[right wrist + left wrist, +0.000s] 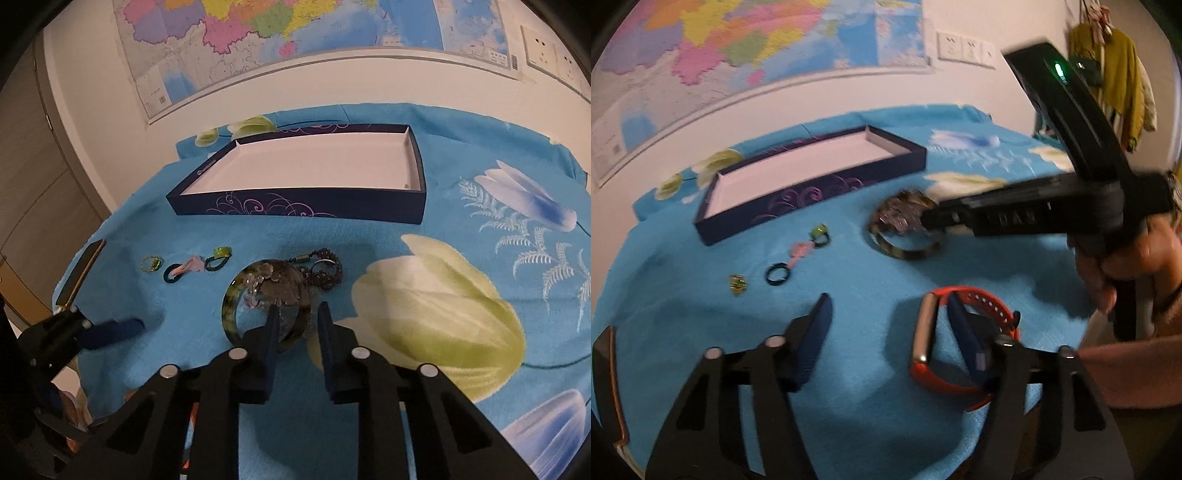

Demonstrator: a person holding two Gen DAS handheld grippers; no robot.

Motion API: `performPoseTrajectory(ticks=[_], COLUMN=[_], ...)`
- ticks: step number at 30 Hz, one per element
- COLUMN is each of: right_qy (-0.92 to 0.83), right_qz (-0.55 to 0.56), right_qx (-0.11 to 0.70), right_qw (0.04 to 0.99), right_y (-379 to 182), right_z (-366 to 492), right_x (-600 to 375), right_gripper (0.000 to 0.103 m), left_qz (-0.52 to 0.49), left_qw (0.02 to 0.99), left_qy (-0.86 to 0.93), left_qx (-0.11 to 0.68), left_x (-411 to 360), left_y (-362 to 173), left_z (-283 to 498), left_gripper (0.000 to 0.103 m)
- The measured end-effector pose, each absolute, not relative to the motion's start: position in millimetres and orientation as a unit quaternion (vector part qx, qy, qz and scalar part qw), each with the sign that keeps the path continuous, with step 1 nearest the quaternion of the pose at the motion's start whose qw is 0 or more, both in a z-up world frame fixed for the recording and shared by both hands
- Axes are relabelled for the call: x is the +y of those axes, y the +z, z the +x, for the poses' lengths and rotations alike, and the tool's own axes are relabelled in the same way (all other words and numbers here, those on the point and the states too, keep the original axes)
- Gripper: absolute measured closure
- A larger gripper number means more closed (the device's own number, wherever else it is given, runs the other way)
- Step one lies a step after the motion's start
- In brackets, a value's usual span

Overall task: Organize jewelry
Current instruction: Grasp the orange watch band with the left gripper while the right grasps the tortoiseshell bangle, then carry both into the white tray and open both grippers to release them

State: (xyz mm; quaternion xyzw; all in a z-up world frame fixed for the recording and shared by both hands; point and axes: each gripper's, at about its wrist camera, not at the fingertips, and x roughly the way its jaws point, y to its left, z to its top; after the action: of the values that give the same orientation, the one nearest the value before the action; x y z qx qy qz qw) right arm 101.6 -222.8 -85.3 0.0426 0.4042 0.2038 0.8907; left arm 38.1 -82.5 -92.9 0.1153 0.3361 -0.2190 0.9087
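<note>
On blue cloth: bangle, open box.

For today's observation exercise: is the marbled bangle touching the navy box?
Apart. The right wrist view shows a strip of bare blue cloth between the marbled bangle and the navy box.

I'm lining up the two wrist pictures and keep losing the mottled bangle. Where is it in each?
Left wrist view: the bangle lies right of centre on the blue cloth, at the tip of the right gripper.
Right wrist view: the bangle lies low in the middle, just ahead of the fingertips.
Shared landmark: the navy box, behind the bangle in both.
</note>
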Motion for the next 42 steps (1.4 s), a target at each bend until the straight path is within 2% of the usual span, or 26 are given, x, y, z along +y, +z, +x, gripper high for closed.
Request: performPoseTrajectory(ticks=[1,3,4,6,17,26,32,42], right_qy=[0.205,0.208,0.209,0.210,0.220,0.218,0.233,0.238], right_qz=[0.044,0.051,0.054,0.050,0.079,0.108,0.093,0.072], right_qx=[0.405,0.405,0.405,0.408,0.414,0.428,0.401,0.383], right_qw=[0.890,0.889,0.889,0.887,0.880,0.870,0.881,0.890], right_y=[-84,-81,-80,-79,-53,-40,-37,-26], right_z=[102,104,106,108,132,174,185,230], right_x=[-224,-227,-228,-229,-230,-224,-223,-229], right_gripper=[0.092,0.097,0.097,0.097,0.097,0.097,0.097,0.097], left_qz=[0.119,0.119,0.120,0.128,0.034,-0.013,-0.031,-0.030], left_qw=[0.904,0.895,0.894,0.891,0.863,0.886,0.913,0.928], left_qy=[-0.225,-0.240,-0.244,-0.255,-0.308,-0.263,-0.212,-0.144], left_qx=[0.344,0.357,0.355,0.353,0.398,0.381,0.347,0.344], left_x=[-84,-86,-86,-88,-38,0,9,10], left_y=[-96,-101,-101,-100,-86,-42,-40,-28], left_z=[40,44,45,46,105,162,168,204], left_gripper=[0.057,0.077,0.079,0.091,0.092,0.092,0.092,0.092])
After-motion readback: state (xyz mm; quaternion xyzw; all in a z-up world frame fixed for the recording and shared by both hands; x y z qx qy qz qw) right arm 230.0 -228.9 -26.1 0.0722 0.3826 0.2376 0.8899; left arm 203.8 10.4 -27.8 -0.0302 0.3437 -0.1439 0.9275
